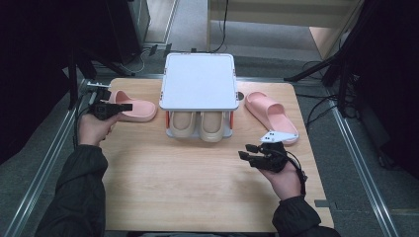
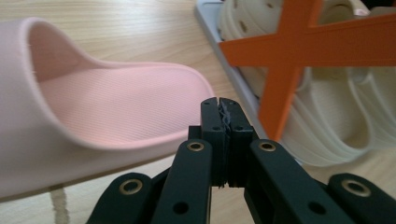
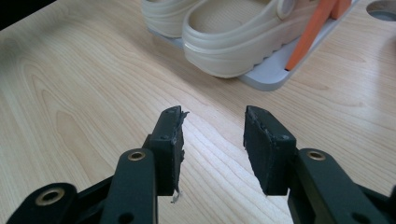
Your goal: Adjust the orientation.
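Pink slipper (image 2: 116, 107): just ahead-left of L gripper (image 2: 225, 114), apart; jaws shut, empty. R gripper (image 3: 212, 135): jaws wide, empty.

Pink slide sandal (image 1: 132, 109), soft moulded foam, ribbed footbed, open toe and wide single strap; lies flat on its sole at the left of the wooden table, lengthwise across it, just left of the white shoe rack, apart from it. In the left gripper view its heel rim (image 2: 140, 140) fills the near left
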Demonstrator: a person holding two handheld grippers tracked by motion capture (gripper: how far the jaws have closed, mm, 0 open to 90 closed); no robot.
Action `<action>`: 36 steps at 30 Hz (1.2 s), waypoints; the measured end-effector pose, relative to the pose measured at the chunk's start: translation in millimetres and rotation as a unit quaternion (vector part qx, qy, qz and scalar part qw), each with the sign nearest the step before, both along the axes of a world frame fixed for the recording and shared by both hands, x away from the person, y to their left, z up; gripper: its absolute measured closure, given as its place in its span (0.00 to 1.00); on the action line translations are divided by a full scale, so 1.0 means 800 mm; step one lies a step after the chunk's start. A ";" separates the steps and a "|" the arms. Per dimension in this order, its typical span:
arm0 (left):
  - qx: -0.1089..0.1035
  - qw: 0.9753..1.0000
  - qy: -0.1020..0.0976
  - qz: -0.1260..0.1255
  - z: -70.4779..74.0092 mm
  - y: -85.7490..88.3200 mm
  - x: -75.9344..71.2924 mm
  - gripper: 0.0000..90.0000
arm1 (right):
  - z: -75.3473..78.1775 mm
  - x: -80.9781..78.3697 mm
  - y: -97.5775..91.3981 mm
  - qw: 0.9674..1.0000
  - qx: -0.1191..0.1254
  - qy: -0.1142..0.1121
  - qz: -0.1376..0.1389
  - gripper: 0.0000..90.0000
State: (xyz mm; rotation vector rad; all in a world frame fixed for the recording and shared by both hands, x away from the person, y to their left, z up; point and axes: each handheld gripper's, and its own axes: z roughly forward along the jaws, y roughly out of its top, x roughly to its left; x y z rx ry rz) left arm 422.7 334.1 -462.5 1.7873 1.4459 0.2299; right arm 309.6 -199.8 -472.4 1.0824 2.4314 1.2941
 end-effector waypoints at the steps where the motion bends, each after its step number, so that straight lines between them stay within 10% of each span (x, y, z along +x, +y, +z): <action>1: 0.003 1.000 -0.003 0.002 -0.001 0.001 0.001 0.99 | 0.000 -0.001 -0.001 1.000 -0.001 0.000 -0.002 0.64; 36: 0.040 0.997 0.035 0.054 -0.059 0.021 0.031 0.99 | -0.011 0.004 0.014 0.999 -0.027 0.015 0.022 0.64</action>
